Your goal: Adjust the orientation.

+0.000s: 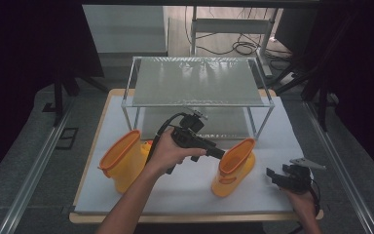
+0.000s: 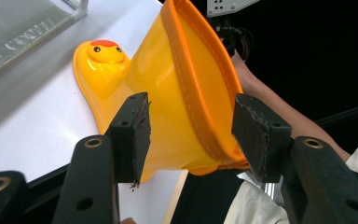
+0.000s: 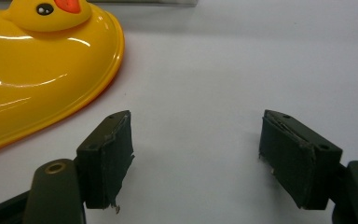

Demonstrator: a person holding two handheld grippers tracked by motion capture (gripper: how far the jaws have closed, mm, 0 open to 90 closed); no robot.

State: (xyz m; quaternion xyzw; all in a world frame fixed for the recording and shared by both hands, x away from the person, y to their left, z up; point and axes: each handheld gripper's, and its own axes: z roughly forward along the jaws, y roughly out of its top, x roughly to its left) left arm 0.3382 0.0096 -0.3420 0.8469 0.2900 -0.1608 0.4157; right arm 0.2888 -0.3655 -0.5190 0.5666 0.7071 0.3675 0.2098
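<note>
My right hand-held gripper [image 1: 277, 176] rests low at the bench's [image 1: 185, 192] near right edge, jaws spread wide over bare white surface, just beside the right boot [image 1: 233, 165]. My left hand-held gripper [image 1: 216, 152] reaches that yellow duck-toed boot at mid-bench, jaws parted astride its orange-trimmed rim, not yet clamped. A second boot [image 1: 124, 158] stands well apart at left. Beyond, a glass rack [image 1: 197, 83] sits.

White-topped table [image 1: 185, 192], wire shelf [image 1: 197, 80], grey floor [image 1: 19, 161]
</note>
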